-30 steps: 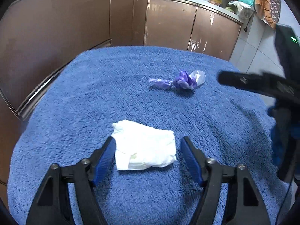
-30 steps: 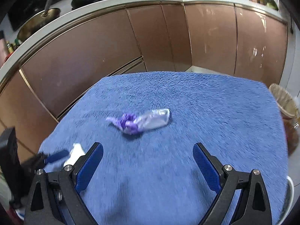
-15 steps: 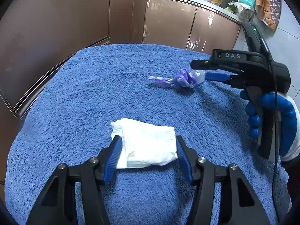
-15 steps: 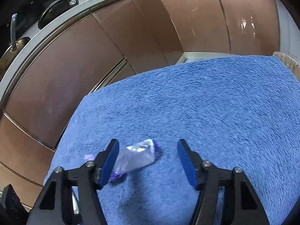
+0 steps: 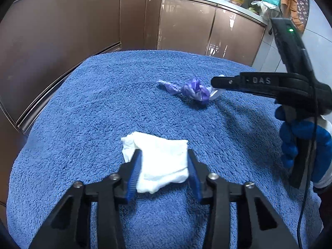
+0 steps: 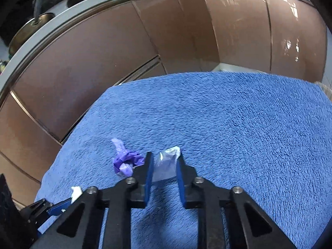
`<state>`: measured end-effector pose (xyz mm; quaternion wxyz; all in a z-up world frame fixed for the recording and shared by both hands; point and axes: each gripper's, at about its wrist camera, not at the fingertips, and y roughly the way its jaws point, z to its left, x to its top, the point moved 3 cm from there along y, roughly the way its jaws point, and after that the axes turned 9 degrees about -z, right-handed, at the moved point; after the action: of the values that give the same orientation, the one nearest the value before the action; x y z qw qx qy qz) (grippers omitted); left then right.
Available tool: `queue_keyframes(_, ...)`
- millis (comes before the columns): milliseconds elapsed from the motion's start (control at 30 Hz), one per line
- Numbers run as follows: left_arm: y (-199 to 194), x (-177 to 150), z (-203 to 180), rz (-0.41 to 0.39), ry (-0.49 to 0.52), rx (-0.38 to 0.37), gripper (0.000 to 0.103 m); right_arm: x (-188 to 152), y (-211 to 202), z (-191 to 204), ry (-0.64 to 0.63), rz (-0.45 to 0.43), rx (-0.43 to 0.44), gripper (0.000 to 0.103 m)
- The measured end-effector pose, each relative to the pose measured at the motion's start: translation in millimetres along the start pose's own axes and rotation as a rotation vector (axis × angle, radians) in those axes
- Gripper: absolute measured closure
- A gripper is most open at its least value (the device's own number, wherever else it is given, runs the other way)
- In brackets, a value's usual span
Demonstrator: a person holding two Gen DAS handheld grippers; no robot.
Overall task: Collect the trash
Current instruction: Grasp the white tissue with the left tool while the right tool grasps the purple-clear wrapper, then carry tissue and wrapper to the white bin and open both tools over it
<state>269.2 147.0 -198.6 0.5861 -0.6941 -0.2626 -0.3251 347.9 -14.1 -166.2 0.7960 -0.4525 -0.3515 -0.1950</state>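
Observation:
A crumpled white tissue (image 5: 161, 157) lies on the blue towel (image 5: 93, 108) between the fingers of my left gripper (image 5: 164, 153). Its jaws are closing, and both blue pads press the tissue's sides. Farther back lies a twisted purple and clear plastic wrapper (image 5: 194, 90). My right gripper (image 6: 164, 155) is closing on the wrapper's clear end (image 6: 166, 166), with both pads against it. The purple knot (image 6: 126, 161) sticks out to the left of the jaws. In the left wrist view the right gripper (image 5: 215, 82) reaches in from the right, held by a blue-gloved hand (image 5: 300, 141).
The towel covers a raised surface with brown cabinet doors (image 5: 62, 41) close behind and to the left. A countertop (image 5: 228, 0) with clutter runs above them. A woven basket rim (image 6: 324, 89) shows at the towel's right edge. Pans (image 6: 31, 27) sit on the counter at left.
Both grippers have closed. The left one narrowed onto the tissue without shifting. The right one came forward and down over the wrapper and closed on its clear end.

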Motion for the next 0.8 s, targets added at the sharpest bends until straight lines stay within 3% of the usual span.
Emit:
queue_keyframes(200,-4.5,2.1,-7.0,-0.023,0.041,0.014,0.092,-6.3,-18.4,10.9,-0.049,-0.015,0.023,0.091)
queue_keyframes(267,-8.4,1.6,-8.1,-0.039,0.051,0.026,0.095,-7.2,-28.3,13.5,-0.055,-0.027,0.026,0.091)
queue_keyframes(800,-62.4,-11.8,-37.9,-0.12,0.152,0.065,0.097,-12.0,-105.4,32.7,-0.122,-0.1,0.004,0.091)
